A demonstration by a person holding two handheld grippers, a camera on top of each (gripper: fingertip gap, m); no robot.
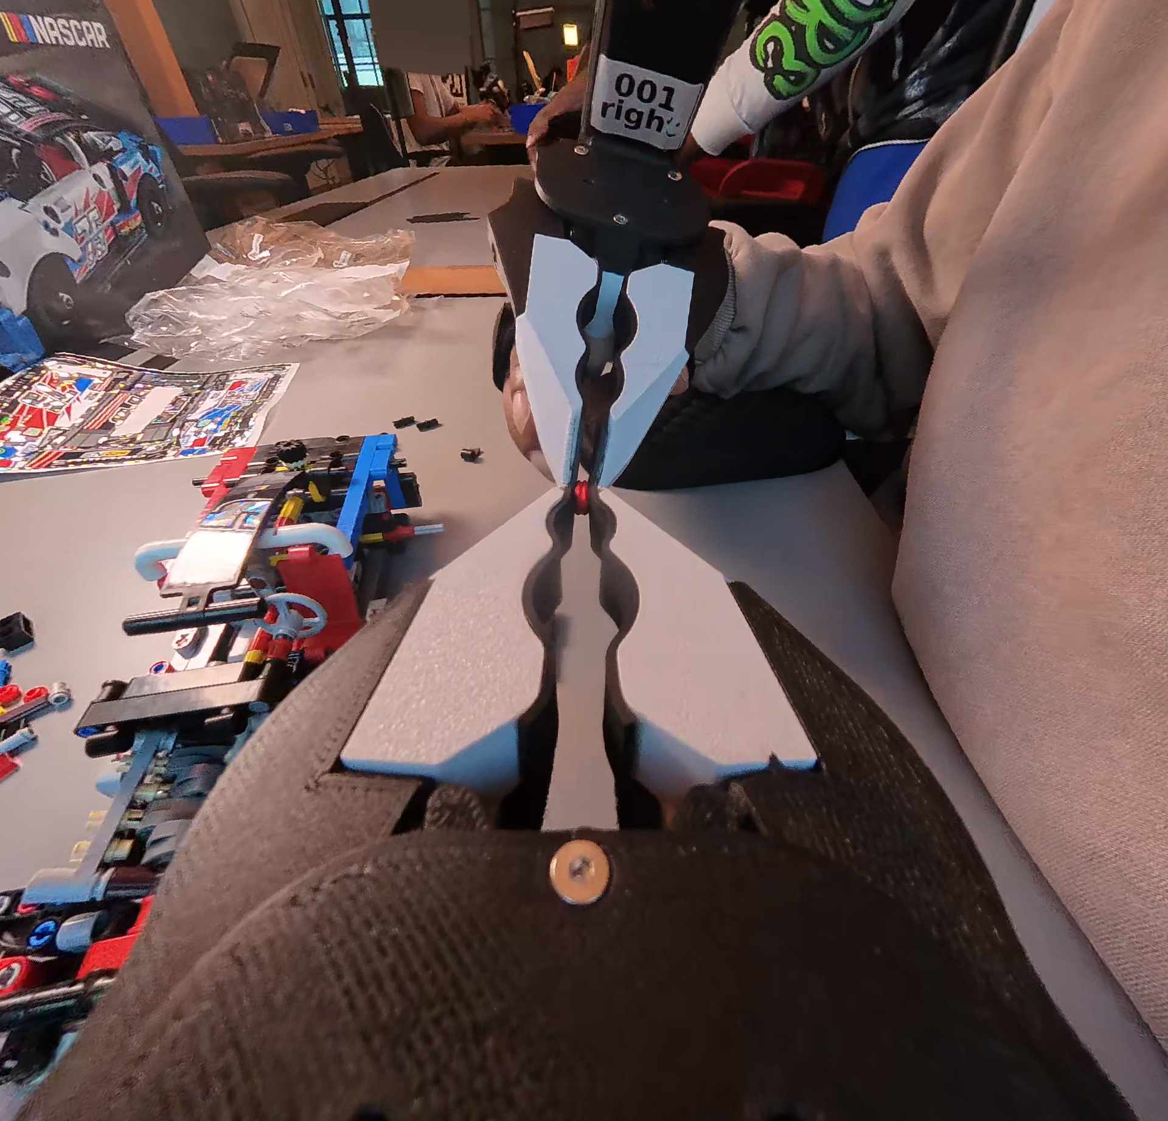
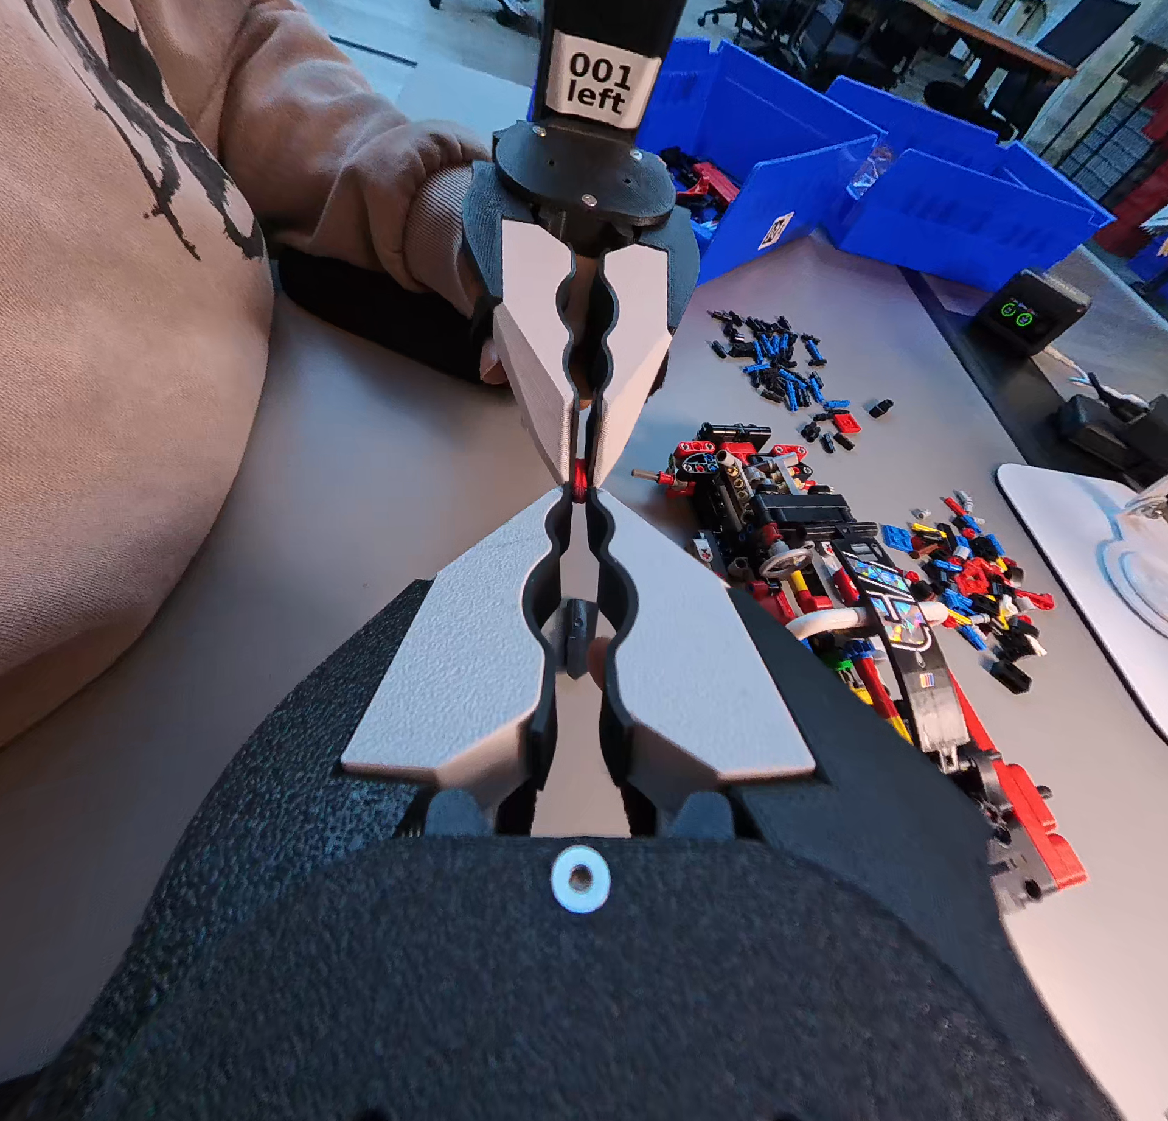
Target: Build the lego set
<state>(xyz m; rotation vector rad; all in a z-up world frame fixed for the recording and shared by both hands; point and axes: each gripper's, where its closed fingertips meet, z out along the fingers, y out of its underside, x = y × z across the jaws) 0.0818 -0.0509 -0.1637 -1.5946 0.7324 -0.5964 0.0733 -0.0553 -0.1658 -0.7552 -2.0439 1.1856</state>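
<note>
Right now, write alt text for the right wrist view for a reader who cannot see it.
Two grippers meet tip to tip above a grey table, the right gripper below and the left gripper above, both pinching one small red piece. To the right lie a partly built lego car, loose pieces and blue bins.

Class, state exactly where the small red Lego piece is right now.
In both wrist views the small red Lego piece sits mid-frame, pinched tip to tip between left tool and right tool, above the grey table.
</note>
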